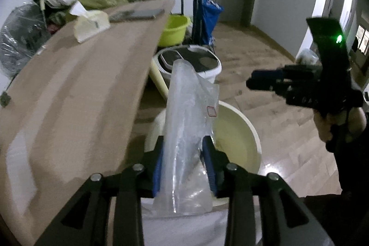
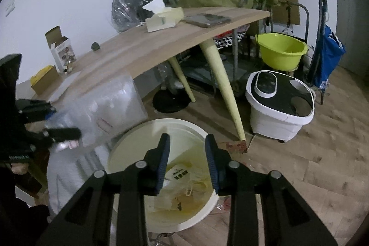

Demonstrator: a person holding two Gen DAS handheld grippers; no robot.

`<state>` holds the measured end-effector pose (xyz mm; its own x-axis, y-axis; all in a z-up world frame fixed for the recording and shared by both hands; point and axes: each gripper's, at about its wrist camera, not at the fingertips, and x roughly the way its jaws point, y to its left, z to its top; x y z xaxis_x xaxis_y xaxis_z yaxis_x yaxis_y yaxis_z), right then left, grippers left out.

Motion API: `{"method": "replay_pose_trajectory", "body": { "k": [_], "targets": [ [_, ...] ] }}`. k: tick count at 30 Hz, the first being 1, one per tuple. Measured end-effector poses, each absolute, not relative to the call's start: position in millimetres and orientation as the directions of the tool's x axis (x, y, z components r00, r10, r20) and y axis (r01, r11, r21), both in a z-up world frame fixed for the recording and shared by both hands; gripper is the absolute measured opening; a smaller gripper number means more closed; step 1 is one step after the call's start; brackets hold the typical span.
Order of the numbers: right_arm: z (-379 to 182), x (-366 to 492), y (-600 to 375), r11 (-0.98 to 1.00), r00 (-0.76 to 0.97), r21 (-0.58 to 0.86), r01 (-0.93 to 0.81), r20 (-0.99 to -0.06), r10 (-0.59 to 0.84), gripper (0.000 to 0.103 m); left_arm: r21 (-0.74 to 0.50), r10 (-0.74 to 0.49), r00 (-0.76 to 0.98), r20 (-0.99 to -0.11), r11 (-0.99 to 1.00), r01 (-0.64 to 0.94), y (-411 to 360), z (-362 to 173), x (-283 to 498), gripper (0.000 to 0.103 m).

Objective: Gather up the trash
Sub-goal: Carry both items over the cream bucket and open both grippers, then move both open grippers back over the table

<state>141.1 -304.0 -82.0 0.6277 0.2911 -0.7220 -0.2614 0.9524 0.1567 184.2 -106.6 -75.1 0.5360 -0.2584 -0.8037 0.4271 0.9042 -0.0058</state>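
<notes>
A clear plastic bag (image 1: 186,130) stands upright between the blue pads of my left gripper (image 1: 183,153), which is shut on it. Just below and beyond it is the round cream bin (image 1: 239,137). In the right wrist view my right gripper (image 2: 187,151) hangs open over the bin (image 2: 129,142), with nothing between its fingers; paper and wrappers (image 2: 182,186) lie inside. The left gripper (image 2: 66,120) shows at the left edge with the bag (image 2: 101,105) in it. The right gripper (image 1: 251,81) also appears at the right of the left wrist view, in a hand.
A wooden table (image 2: 138,50) with a tissue box (image 2: 161,20) and a phone (image 2: 207,20) overhangs the bin; its cream leg (image 2: 226,93) slants down beside it. A white foot bath (image 2: 279,103), a green basin (image 2: 281,52) and a blue trolley (image 2: 327,57) stand to the right.
</notes>
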Motion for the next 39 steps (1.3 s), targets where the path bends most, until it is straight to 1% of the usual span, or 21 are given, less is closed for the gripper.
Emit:
{"method": "replay_pose_trajectory", "body": {
  "k": [1, 6, 12, 29, 39],
  "targets": [
    [-83.1, 140.8, -306.2, 0.953, 0.628, 0.157, -0.258, -0.723, 0.289, 0.029, -0.006, -0.254, 0.525, -0.812, 0.903, 0.429, -109.8, -79.8, 187.1, 0.039],
    [-85.6, 140.8, -310.3, 0.957, 0.629, 0.159, -0.241, -0.726, 0.279, 0.029, -0.015, -0.252, 0.480, -0.840, 0.896, 0.444, -119.0, -94.8, 195.7, 0.039],
    [-85.5, 141.5, -306.9, 0.957, 0.628, 0.155, -0.245, -0.726, 0.278, 0.029, -0.026, -0.264, 0.477, -0.838, 0.893, 0.449, -118.6, -94.6, 193.1, 0.042],
    [-68.2, 139.9, -271.4, 0.944, 0.625, 0.110, -0.312, -0.724, 0.292, 0.029, -0.042, -0.279, 0.577, -0.767, 0.921, 0.388, -83.1, -61.4, 170.5, 0.043],
    [-54.8, 139.7, -243.2, 0.927, 0.624, 0.085, -0.367, -0.717, 0.312, 0.029, -0.049, -0.255, 0.634, -0.730, 0.945, 0.325, -55.0, -46.4, 156.6, 0.043]
  ]
}}
